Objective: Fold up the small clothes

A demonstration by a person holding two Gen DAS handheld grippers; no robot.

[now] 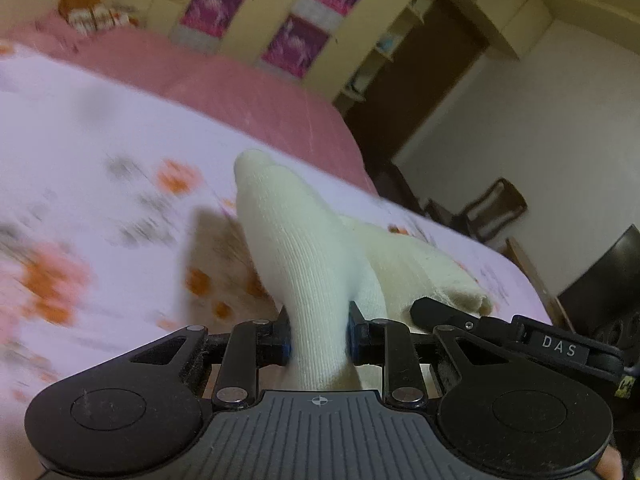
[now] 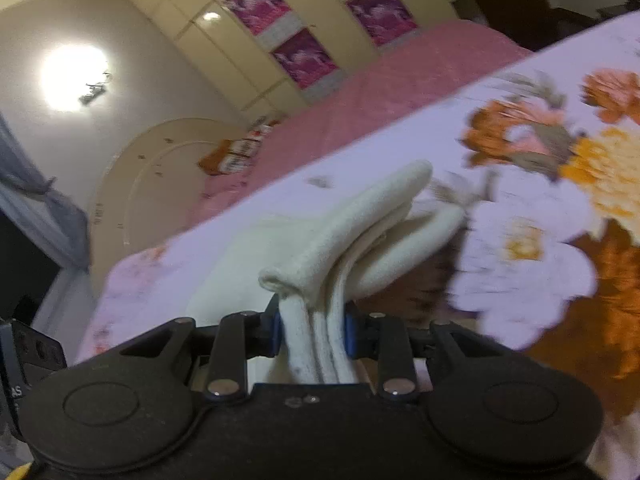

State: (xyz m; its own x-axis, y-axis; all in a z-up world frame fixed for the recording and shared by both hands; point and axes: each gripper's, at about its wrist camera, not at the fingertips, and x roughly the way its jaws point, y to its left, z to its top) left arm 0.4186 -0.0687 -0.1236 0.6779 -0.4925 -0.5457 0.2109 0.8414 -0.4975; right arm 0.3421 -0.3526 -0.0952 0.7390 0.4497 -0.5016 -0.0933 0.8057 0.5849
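Note:
A cream knitted sock rises from between the jaws of my left gripper, which is shut on it; its far end stands up above the bed, and more cream fabric trails off to the right. In the right wrist view, my right gripper is shut on several bunched layers of the cream sock, whose folded end hangs forward over the sheet. The tip of the other gripper shows at the right of the left wrist view, against the cream fabric.
A bed with a white sheet printed with orange flowers lies under both grippers, with a pink quilt beyond it. A wardrobe with magenta panels stands behind. Boxes sit at the bed's head. A dark chair stands beside the bed.

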